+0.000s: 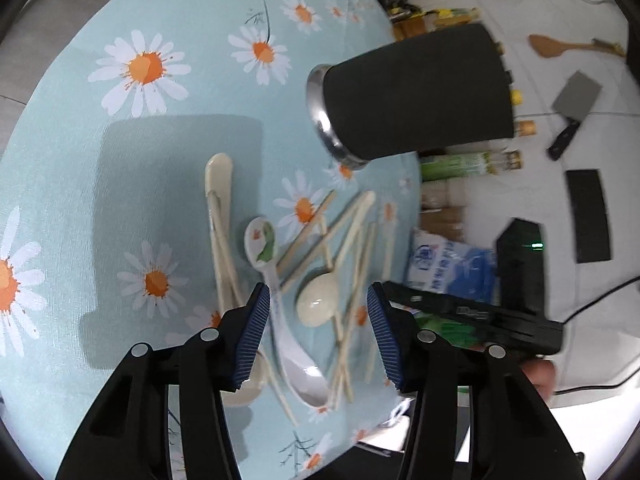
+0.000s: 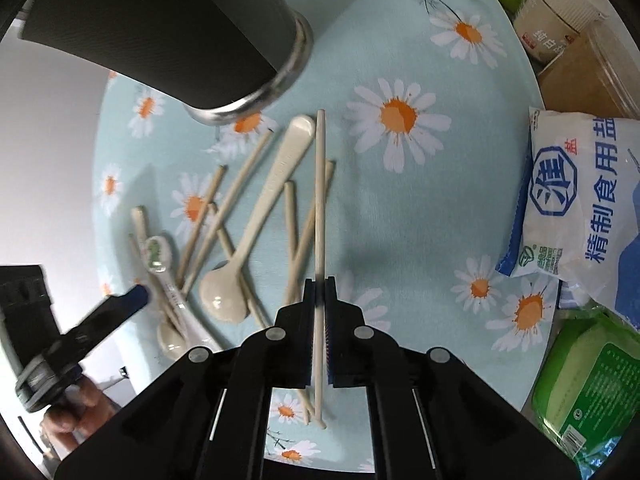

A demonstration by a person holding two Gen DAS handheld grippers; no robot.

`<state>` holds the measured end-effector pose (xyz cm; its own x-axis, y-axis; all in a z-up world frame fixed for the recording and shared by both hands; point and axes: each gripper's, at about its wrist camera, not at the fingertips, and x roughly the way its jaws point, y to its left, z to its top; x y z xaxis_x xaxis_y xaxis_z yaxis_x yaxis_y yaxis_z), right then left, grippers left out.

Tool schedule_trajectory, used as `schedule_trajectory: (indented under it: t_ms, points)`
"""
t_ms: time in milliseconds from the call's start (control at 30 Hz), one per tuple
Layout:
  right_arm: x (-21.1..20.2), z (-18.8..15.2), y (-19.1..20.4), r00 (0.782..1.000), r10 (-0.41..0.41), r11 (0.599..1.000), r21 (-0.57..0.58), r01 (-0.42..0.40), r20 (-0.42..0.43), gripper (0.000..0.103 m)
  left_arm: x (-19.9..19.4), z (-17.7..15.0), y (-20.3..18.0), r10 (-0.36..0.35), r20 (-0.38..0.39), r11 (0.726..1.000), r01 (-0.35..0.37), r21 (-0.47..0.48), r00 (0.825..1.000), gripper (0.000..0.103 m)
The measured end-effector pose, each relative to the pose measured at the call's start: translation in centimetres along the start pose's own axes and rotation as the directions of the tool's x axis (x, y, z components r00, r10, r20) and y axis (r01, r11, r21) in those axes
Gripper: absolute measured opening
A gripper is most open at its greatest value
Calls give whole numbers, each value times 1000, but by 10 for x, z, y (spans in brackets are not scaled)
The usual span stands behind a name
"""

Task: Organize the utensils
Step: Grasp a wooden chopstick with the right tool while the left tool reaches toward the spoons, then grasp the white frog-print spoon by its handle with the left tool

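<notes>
On the daisy tablecloth (image 1: 168, 184) lies a heap of pale chopsticks (image 1: 308, 236), a cream spoon (image 1: 318, 306), a second cream spoon (image 1: 218, 176) and a white floral spoon (image 1: 262, 244). My left gripper (image 1: 318, 290) hovers open over the heap. The floral spoon's handle and the cream spoon's bowl lie between its blue pads (image 1: 256, 332), untouched. My right gripper (image 2: 320, 284) is shut on one long chopstick (image 2: 320, 180), which runs straight ahead over the other chopsticks (image 2: 296, 240). A black cylindrical holder (image 1: 412, 92) with a steel base stands behind the heap; it is also in the right wrist view (image 2: 160, 28).
A blue-and-white salt bag (image 2: 592, 200), a green packet (image 2: 588, 380) and boxes (image 2: 560, 12) crowd the table's right side. Beyond the table's edge, a cleaver (image 1: 572, 116) and a wooden spatula (image 1: 560, 46) lie on a white surface. A person's hand (image 2: 76, 408) holds the left gripper (image 2: 120, 304).
</notes>
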<state>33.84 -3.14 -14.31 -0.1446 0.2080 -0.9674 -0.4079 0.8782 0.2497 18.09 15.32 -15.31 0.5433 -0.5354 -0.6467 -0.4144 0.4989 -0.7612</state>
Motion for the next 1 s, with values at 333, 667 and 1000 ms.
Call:
schedule_trajectory:
  t_ms: [333,667,1000]
  points:
    - [-23,-16,8,996,84,993,-82,-83,12,5,15,8,-3,66,-13,998,-66,-10,998,47]
    - [-34,-21,-13,989,147,986,-84,-145,14,5,21,14,3,135,-33,991,-135,7,990,38]
    - [-38,-27,-24,985,171,982,-79,-170,8,5,34,23,4,170,-33,985,-169,27,985,17]
